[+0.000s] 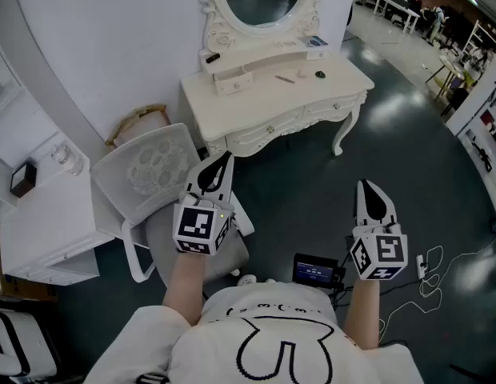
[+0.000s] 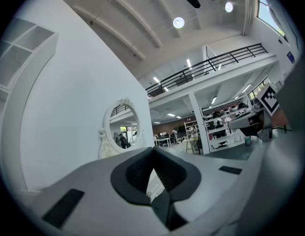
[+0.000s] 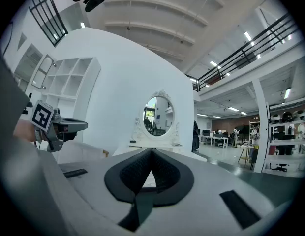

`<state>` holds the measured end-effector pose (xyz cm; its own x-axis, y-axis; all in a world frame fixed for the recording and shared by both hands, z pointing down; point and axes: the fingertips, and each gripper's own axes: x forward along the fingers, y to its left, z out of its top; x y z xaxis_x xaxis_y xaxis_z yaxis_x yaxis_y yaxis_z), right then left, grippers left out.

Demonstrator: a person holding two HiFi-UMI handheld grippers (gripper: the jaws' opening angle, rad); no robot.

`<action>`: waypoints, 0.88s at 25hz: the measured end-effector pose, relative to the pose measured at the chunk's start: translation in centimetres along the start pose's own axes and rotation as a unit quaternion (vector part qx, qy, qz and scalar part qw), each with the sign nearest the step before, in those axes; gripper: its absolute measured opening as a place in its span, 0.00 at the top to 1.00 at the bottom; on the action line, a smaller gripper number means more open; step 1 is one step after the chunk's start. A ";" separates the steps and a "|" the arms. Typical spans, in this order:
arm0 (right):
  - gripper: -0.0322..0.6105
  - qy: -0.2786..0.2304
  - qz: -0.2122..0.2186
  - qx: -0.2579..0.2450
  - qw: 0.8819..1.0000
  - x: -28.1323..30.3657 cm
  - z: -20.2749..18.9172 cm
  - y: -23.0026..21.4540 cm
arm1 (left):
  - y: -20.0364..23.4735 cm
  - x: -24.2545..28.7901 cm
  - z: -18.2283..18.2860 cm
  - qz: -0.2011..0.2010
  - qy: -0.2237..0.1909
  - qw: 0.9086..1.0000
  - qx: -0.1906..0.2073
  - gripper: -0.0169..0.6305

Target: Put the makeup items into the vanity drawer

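both the left gripper (image 1: pixel 224 160) and right gripper (image 1: pixel 366 189) are held well short of the vanity (image 1: pixel 272 122), jaws closed together, empty. makeup items (image 1: pixel 285 78) are seen on its worktop (image 1: pixel 256 94).

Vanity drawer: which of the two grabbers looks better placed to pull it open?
Left, probably. The left gripper sits nearer the vanity front than the right gripper does. Both are shut and empty.

Left tool (image 2: pixel 153 149), jaws together, faces the oval mirror (image 2: pixel 124 127).

White T-shirt (image 1: pixel 232 350), black outline print; white, marker-cubed hand-held grippers (image 1: pixel 224 158) (image 1: pixel 364 185).
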<state>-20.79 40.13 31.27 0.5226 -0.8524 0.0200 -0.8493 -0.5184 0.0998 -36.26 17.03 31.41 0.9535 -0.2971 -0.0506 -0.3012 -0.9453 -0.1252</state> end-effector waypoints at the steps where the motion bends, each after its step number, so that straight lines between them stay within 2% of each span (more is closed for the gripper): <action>1: 0.94 0.001 0.002 0.000 1.000 -0.1 0.0 -0.1 | -0.1 0.0 0.0 0.001 0.000 1.000 0.000 0.93; 14: 0.94 0.005 0.019 0.002 1.000 -1.3 -0.6 -2.6 | -2.9 0.0 0.6 0.010 0.005 1.000 0.003 0.93; 22: 0.94 0.001 0.025 0.009 1.000 -0.3 -1.4 -4.5 | -3.5 2.1 0.1 0.010 0.011 1.000 0.003 0.93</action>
<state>-17.02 42.82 32.18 0.4797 -0.8771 0.0261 -0.8755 -0.4764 0.0815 -33.20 19.78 31.62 0.9470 -0.3196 -0.0310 -0.3209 -0.9380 -0.1309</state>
